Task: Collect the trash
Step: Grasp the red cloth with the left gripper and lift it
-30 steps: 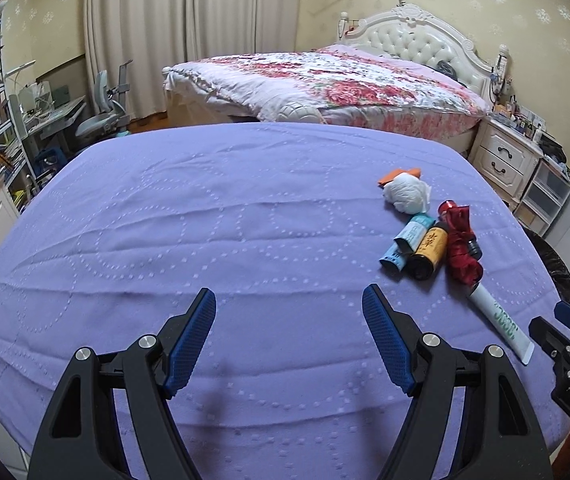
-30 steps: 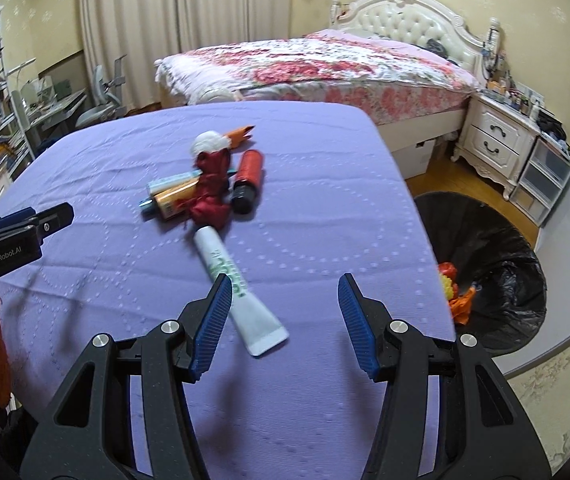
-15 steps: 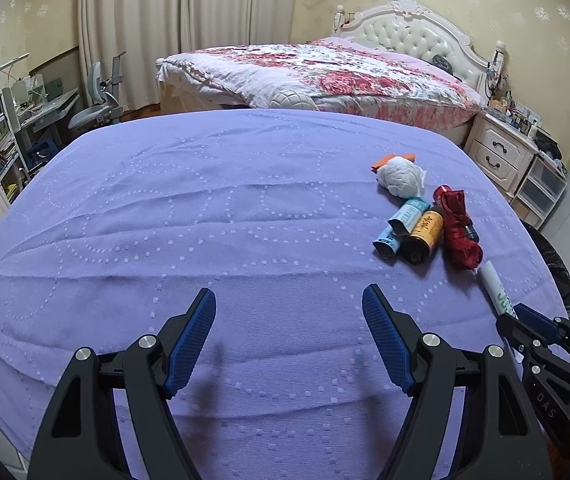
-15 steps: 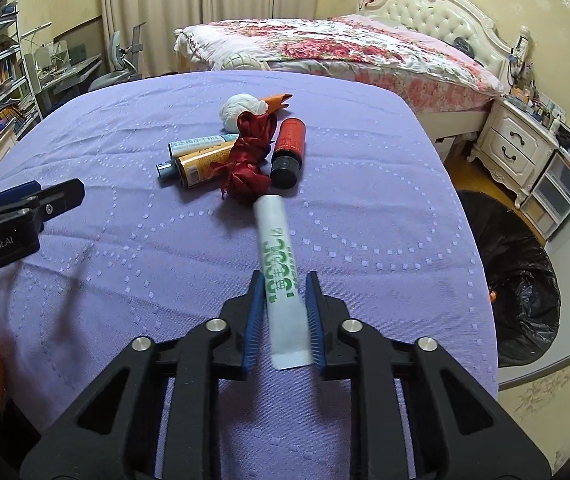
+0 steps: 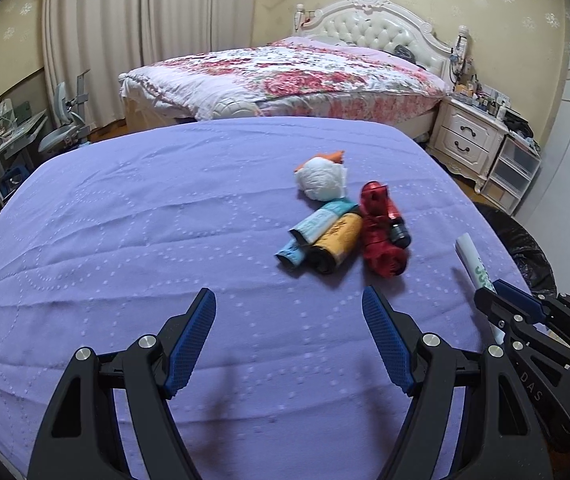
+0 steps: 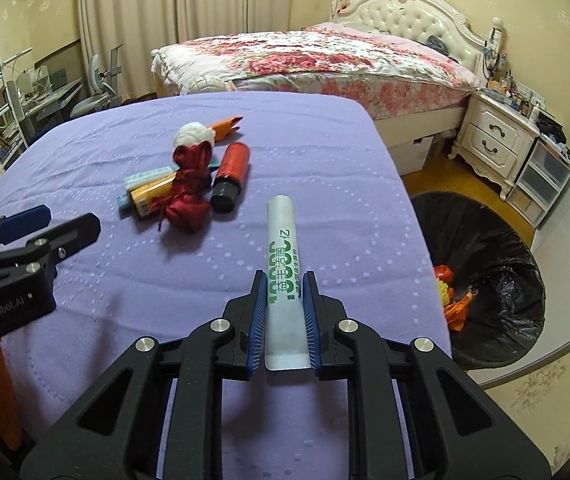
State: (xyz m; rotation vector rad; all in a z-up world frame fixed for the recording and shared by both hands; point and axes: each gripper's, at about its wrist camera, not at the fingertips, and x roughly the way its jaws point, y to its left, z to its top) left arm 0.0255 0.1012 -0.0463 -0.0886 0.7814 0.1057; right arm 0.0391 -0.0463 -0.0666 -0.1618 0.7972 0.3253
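Observation:
My right gripper [image 6: 283, 286] is shut on a white toothpaste tube [image 6: 281, 248] with green print and holds it lifted above the purple cloth [image 6: 125, 288]; the tube also shows in the left wrist view [image 5: 472, 258]. A trash pile lies on the cloth: a red cloth knot [image 6: 189, 184], a red bottle [image 6: 232, 174], an orange tube [image 6: 151, 198], a teal tube [image 6: 147, 178], a white wad [image 6: 193, 133] and an orange scrap [image 6: 227, 125]. My left gripper [image 5: 289, 322] is open and empty, hovering short of the pile [image 5: 341, 228].
A bin lined with a black bag [image 6: 497, 264] stands on the floor right of the table and holds orange and yellow trash. Behind are a floral bed [image 6: 309, 60], a white nightstand [image 6: 497, 136], plastic drawers [image 6: 541, 176], and a desk with shelves at the left [image 6: 1, 108].
My right gripper moved onto the toothpaste tube, closed on it and lifted it off the cloth. My left gripper stayed open and drifted closer to the pile.

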